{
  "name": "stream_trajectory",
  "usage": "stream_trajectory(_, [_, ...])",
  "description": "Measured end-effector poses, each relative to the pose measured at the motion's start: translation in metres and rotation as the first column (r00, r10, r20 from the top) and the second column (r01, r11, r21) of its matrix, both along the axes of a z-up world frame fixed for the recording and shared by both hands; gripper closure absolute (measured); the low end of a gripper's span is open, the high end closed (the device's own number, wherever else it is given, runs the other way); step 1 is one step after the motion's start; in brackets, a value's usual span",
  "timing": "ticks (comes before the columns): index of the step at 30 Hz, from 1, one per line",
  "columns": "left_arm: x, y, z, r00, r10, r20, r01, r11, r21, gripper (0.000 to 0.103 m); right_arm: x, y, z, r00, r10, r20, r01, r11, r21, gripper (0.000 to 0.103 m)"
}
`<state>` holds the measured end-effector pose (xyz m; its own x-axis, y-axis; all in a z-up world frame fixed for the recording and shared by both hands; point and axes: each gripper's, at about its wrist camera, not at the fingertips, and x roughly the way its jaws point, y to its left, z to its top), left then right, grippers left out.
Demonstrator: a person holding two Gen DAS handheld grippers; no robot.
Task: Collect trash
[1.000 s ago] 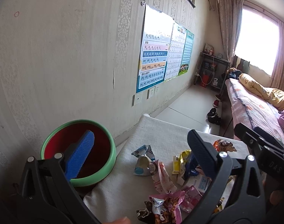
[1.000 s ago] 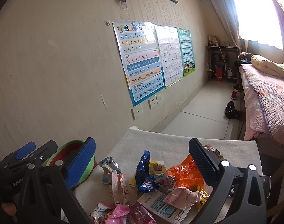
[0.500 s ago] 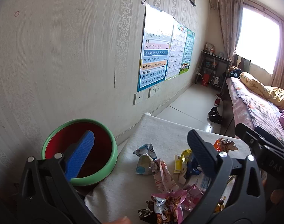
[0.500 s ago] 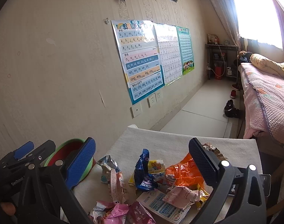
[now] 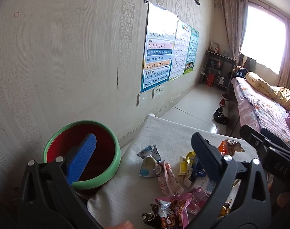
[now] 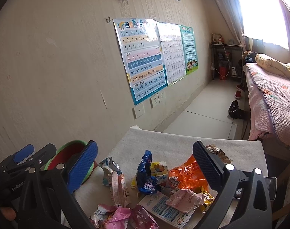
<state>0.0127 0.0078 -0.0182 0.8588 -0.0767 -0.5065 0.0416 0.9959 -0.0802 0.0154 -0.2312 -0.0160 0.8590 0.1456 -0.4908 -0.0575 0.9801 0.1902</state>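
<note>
Trash: a loose pile of crumpled snack wrappers (image 6: 154, 187) lies on the near half of the cloth-covered table (image 5: 175, 133), spreading toward its right edge.
Single pieces: a dark blue wrapper (image 6: 145, 173) stands upright mid-pile; an orange bag (image 6: 185, 175) lies just right of it; a pink wrapper (image 5: 175, 208) sits at the near edge; a pale blue-and-white packet (image 5: 149, 162) lies on the pile's left side, nearest the bin.
Bin: a round bin with a green rim and red inside (image 5: 106, 177) stands off the table's left edge, against the wall.
Left gripper (image 5: 143, 152): jaws spread wide, nothing between them, hovering above bin and pile.
Right gripper (image 6: 145, 162): jaws equally wide apart, empty, raised over the pile.
Wall: a pinyin chart (image 6: 143, 61) hangs beside two more posters.
Beyond: a bed (image 6: 274, 95) along the room's right side.
</note>
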Motion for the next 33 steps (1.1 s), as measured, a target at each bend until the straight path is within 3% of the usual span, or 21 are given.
stream_trajectory(15, [0.001,-0.004,-0.002,0.999,-0.035,-0.014,0.035,0.999,0.025,0.005,0.002,0.0,-0.003,1.0,0.002,-0.011,-0.002,1.0,-0.001,0.007])
stream_trajectory(20, [0.0,-0.012,-0.017,0.991,-0.103,-0.081,0.109,0.992,0.068,0.005,0.005,-0.006,-0.01,1.0,-0.006,-0.029,0.006,1.0,-0.006,0.007])
stream_trajectory(22, [0.0,-0.02,-0.034,0.975,-0.152,-0.161,0.168,0.982,0.092,0.005,0.007,-0.012,-0.014,0.999,-0.019,-0.05,0.02,1.0,0.006,0.007])
stream_trajectory(24, [-0.002,-0.028,-0.057,0.941,-0.215,-0.26,0.241,0.968,0.073,0.006,0.009,-0.019,-0.018,0.997,-0.032,-0.074,0.034,0.999,0.026,0.007])
stream_trajectory(30, [-0.008,-0.051,-0.121,0.802,-0.319,-0.505,0.362,0.932,-0.012,0.044,0.012,-0.034,-0.025,0.99,-0.049,-0.131,0.056,0.997,0.046,0.007])
stream_trajectory(31, [-0.008,-0.053,-0.125,0.789,-0.329,-0.519,0.374,0.927,-0.02,0.053,0.013,-0.034,-0.025,0.989,-0.048,-0.14,0.055,0.997,0.048,0.007])
stream_trajectory(33, [-0.011,-0.055,-0.126,0.783,-0.345,-0.518,0.386,0.922,-0.03,0.057,0.015,-0.031,-0.028,0.987,-0.038,-0.159,0.048,0.997,0.055,0.007])
